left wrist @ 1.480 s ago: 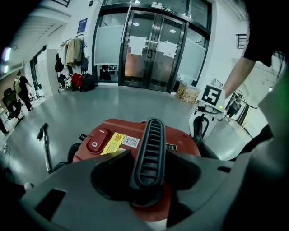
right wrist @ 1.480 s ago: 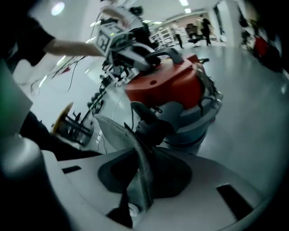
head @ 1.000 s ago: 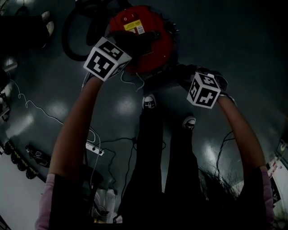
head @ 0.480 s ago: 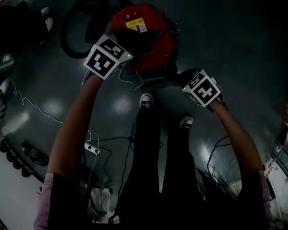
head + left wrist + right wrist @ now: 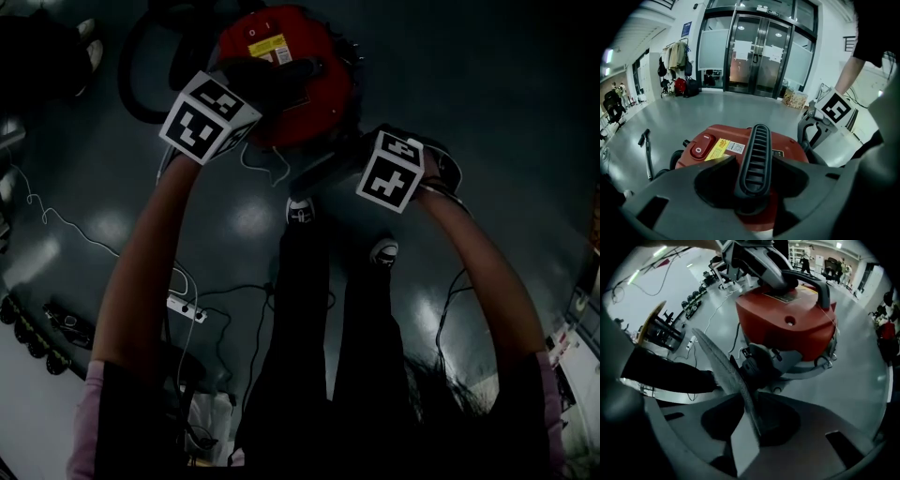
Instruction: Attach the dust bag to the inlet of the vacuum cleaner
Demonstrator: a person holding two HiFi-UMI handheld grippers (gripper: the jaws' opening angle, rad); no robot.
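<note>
The red vacuum cleaner [image 5: 309,84] stands on the grey floor ahead of my feet. My left gripper [image 5: 751,187] is shut on its black ribbed handle [image 5: 753,154], beside the red lid [image 5: 717,143]. My right gripper [image 5: 750,423] is just right of the vacuum's near side, pointing steeply down. It holds the grey dust bag [image 5: 724,371] edge-on between its jaws, which are opening slightly; the pads still press on the bag. The bag's tip reaches beside a black round fitting [image 5: 759,363] low on the vacuum's body [image 5: 787,329]. In the head view only the right gripper's marker cube [image 5: 389,169] shows.
A black hose [image 5: 141,80] loops left of the vacuum. My shoes [image 5: 300,211] stand close under it. A power strip [image 5: 187,309] and cables lie at the left. Glass doors [image 5: 759,47] are beyond the vacuum; a rack with weights [image 5: 661,329] stands off to one side.
My right gripper has shifted left, closer to the vacuum's near side, and rolled, so its cube shows another face. The left gripper has stayed on the handle.
</note>
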